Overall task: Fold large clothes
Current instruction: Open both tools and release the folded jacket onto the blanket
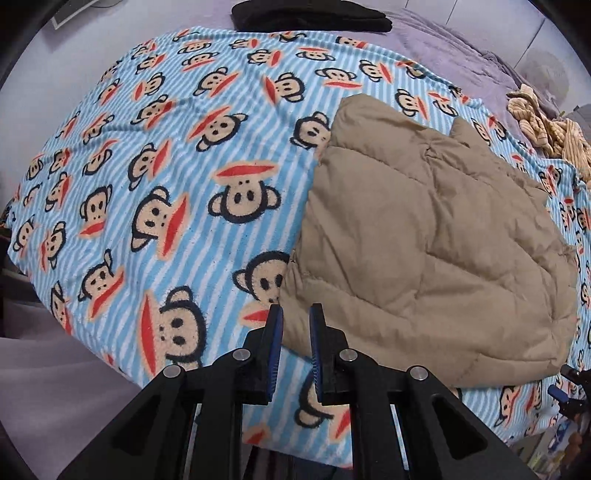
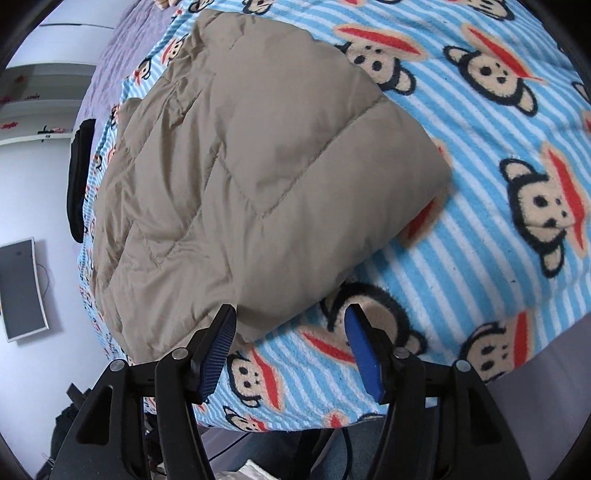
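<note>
Tan quilted puffer jacket (image 1: pixel 436 236) lies folded into a thick block on a bed covered by a blue-and-white striped monkey-print blanket (image 1: pixel 155 155). In the left wrist view the jacket sits right of centre, its near corner just beside the left gripper (image 1: pixel 296 314). Left jaws nearly closed, narrow gap, nothing held between them. In the right wrist view the jacket (image 2: pixel 258 166) fills the upper left, its near edge just above the right gripper (image 2: pixel 291 314). Right jaws spread wide, empty, only blanket (image 2: pixel 480 221) showing between them, pads not touching the jacket. Black folded garment (image 1: pixel 310 16) lies at the blanket's far edge. Striped beige cloth (image 1: pixel 543 129) bunched at far right. Purple sheet (image 1: pixel 454 48) beyond the blanket.
</note>
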`<action>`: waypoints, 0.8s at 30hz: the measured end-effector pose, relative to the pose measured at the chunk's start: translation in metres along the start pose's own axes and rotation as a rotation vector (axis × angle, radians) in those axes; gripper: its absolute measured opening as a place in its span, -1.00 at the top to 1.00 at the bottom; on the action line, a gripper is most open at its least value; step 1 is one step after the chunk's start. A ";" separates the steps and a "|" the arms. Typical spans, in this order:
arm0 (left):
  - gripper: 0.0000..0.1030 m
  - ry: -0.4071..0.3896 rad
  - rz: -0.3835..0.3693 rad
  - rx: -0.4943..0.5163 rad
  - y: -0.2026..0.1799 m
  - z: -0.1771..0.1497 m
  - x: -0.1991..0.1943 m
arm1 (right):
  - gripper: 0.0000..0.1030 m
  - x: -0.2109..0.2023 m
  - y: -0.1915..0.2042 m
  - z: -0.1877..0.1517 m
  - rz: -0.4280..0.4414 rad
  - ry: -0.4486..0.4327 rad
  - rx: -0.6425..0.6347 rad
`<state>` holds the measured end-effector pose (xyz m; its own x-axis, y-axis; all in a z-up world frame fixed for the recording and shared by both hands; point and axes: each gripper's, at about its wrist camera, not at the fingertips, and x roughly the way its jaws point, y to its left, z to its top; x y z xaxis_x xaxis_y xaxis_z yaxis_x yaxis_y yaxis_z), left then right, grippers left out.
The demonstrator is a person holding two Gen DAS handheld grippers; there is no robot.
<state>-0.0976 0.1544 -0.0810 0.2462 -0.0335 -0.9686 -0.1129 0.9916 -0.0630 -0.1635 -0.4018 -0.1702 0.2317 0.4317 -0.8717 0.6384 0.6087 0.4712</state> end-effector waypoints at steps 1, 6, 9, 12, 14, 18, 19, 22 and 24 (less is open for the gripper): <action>0.71 -0.003 -0.003 0.007 -0.004 -0.001 -0.008 | -0.36 -0.001 0.007 -0.003 -0.004 0.000 -0.018; -0.41 -0.020 0.002 0.068 -0.027 -0.010 -0.040 | -0.38 -0.011 0.038 -0.017 0.018 -0.009 -0.122; -1.00 -0.080 0.031 0.099 -0.038 -0.016 -0.060 | -0.51 -0.015 0.054 -0.025 0.044 -0.008 -0.175; -1.00 -0.077 0.042 0.137 -0.050 -0.019 -0.065 | -0.53 -0.018 0.068 -0.030 0.050 -0.013 -0.214; -1.00 -0.075 0.037 0.143 -0.056 -0.020 -0.069 | -0.53 -0.018 0.078 -0.031 0.047 -0.009 -0.230; -1.00 -0.087 0.040 0.134 -0.062 -0.020 -0.077 | -0.60 -0.030 0.070 -0.039 0.037 -0.022 -0.273; -1.00 -0.092 0.052 0.130 -0.063 -0.020 -0.080 | -0.61 -0.033 0.071 -0.041 0.037 -0.031 -0.287; -1.00 -0.096 0.093 0.115 -0.065 -0.021 -0.084 | -0.71 -0.039 0.074 -0.042 0.019 -0.063 -0.330; -1.00 -0.085 0.097 0.103 -0.064 -0.023 -0.085 | -0.71 -0.041 0.078 -0.042 -0.001 -0.088 -0.366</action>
<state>-0.1334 0.0909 -0.0001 0.3197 0.0692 -0.9450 -0.0417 0.9974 0.0589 -0.1542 -0.3437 -0.0915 0.3036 0.3822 -0.8728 0.3378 0.8133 0.4737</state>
